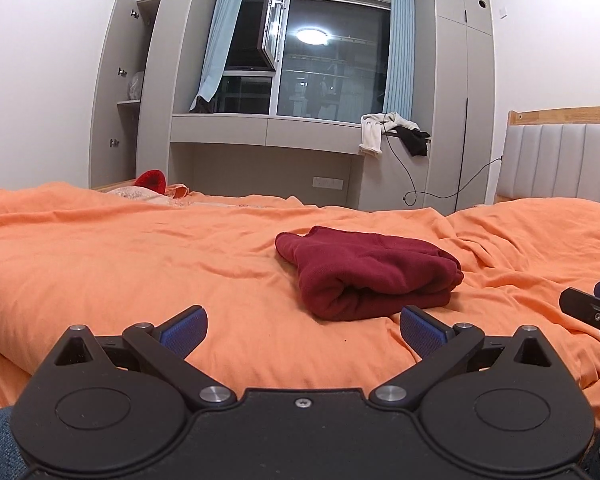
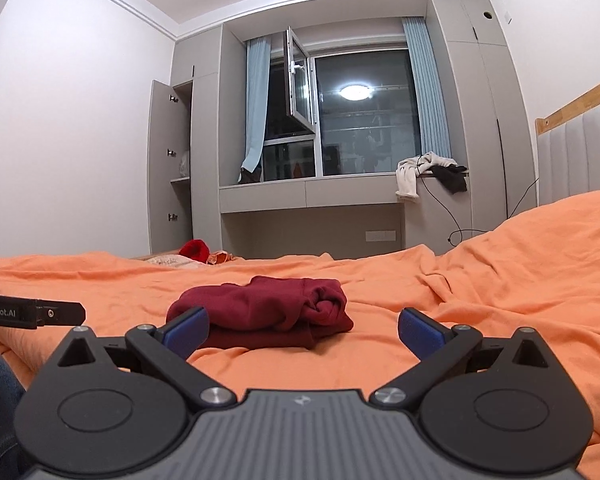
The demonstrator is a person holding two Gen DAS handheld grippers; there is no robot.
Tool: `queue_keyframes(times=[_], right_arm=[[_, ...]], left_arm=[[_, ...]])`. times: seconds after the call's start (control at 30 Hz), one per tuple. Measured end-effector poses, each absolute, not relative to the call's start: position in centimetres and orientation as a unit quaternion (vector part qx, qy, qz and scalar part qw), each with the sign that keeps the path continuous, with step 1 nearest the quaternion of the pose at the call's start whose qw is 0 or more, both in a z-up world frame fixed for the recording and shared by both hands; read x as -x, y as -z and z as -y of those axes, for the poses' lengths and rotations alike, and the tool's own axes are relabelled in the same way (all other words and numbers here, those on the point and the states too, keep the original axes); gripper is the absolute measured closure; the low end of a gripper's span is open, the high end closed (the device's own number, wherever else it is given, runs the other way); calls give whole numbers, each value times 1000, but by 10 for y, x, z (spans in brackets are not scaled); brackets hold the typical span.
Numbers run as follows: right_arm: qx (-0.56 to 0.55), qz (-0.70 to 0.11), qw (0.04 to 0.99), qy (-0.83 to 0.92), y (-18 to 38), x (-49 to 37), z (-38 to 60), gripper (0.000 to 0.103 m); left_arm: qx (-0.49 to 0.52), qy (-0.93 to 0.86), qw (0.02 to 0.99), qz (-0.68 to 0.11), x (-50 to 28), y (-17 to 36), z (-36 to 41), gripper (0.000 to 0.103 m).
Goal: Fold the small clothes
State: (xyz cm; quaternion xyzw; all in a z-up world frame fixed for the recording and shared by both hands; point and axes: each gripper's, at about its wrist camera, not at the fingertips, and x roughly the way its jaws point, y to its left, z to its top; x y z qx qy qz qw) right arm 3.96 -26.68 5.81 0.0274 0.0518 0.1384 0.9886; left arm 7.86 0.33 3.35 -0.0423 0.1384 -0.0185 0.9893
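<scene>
A dark red garment (image 1: 366, 270) lies folded into a thick bundle on the orange bedsheet (image 1: 140, 264). My left gripper (image 1: 304, 330) is open and empty, just short of the bundle and a little left of it. In the right wrist view the same garment (image 2: 264, 312) lies straight ahead of my right gripper (image 2: 304, 330), which is open and empty, its left finger overlapping the bundle's near edge. The right gripper's tip shows at the right edge of the left wrist view (image 1: 592, 306). The left gripper's body shows at the left edge of the right wrist view (image 2: 32, 312).
A bright red item (image 1: 151, 180) and a patterned cloth lie at the bed's far edge. A padded headboard (image 1: 560, 160) stands on the right. Grey cabinets, a window ledge with draped clothes (image 1: 392, 132) and a hanging cable (image 1: 412, 196) are behind the bed.
</scene>
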Motion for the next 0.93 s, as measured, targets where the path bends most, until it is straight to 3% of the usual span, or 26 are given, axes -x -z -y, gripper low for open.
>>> queue_keyframes(times=[0.93], right_arm=[[-12, -69, 988, -135, -48, -46, 269, 0]], left_arm=[[36, 27, 986, -163, -88, -25, 1, 1]])
